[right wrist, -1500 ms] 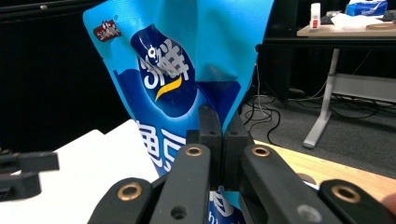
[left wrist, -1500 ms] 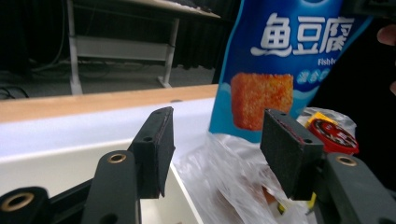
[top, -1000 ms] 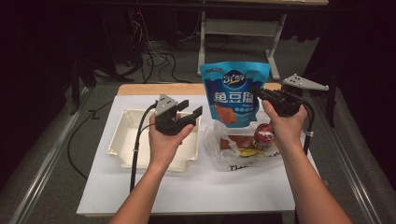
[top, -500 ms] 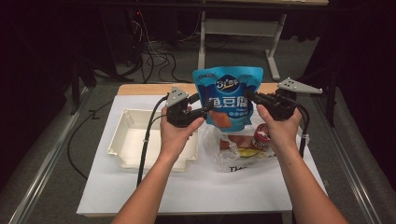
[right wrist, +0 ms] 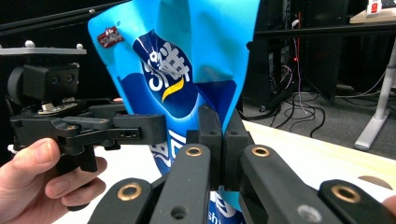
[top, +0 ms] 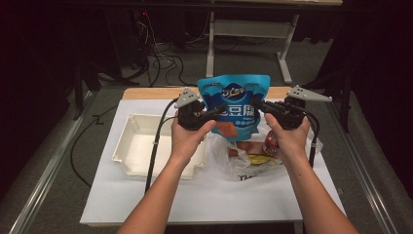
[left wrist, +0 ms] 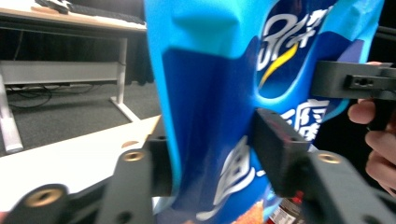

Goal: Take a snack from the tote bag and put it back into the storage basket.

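Note:
A blue snack bag [top: 234, 105] hangs upright above the table, held between the two grippers. My right gripper [top: 255, 104] is shut on the bag's right edge; in the right gripper view its jaws [right wrist: 223, 126] meet on the blue film [right wrist: 187, 60]. My left gripper [top: 218, 111] reaches in from the left, and its jaws have just been closing with the bag between them. In the left gripper view [left wrist: 212, 154] both jaws press on the puffy bag [left wrist: 210, 93], one on each face.
A white tray [top: 131, 146] lies on the white table cover [top: 195, 195] at the left. Below the blue bag sits a clear plastic bag [top: 243, 165] with snacks and a red can [top: 270, 141]. A desk frame [top: 243, 29] stands behind.
The left gripper moved right from above the tray to the bag and its jaws closed on the bag's left side. The right gripper kept its grip and barely moved.

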A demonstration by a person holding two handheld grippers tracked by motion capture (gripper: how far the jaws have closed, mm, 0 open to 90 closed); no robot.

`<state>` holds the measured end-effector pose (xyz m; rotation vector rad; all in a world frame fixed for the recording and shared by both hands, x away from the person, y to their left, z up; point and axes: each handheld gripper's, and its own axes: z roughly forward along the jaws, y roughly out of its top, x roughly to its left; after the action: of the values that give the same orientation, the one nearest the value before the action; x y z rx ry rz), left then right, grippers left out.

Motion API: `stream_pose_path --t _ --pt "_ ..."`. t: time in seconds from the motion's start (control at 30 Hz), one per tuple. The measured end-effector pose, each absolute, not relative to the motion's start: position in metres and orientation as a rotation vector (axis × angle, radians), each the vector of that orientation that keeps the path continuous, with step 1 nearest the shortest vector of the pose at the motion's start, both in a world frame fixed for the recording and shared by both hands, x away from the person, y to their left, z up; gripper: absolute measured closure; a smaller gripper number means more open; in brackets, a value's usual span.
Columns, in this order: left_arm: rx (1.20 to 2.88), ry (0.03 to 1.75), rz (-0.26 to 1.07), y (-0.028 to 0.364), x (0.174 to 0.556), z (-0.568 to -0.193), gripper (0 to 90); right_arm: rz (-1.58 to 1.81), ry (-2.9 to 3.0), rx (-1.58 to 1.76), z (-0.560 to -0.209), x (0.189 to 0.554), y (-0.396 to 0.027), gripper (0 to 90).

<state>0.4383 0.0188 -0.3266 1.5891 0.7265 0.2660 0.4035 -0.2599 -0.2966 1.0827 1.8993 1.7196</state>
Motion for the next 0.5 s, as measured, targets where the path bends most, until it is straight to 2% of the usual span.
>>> stream_pose_path --t 0.17,0.37,0.5 --pt "1.612 0.740 0.312 0.013 0.432 -0.321 83.4 1.693 1.883 1.078 -0.297 0.401 -0.256 90.0" --pt "1.585 0.754 0.319 0.014 0.430 -0.313 88.9 1.640 1.863 1.015 -0.293 0.394 -0.250 89.7" --pt "1.585 0.752 0.306 0.016 0.432 -0.309 89.7 1.631 1.846 1.012 -0.292 0.391 -0.250 81.4"
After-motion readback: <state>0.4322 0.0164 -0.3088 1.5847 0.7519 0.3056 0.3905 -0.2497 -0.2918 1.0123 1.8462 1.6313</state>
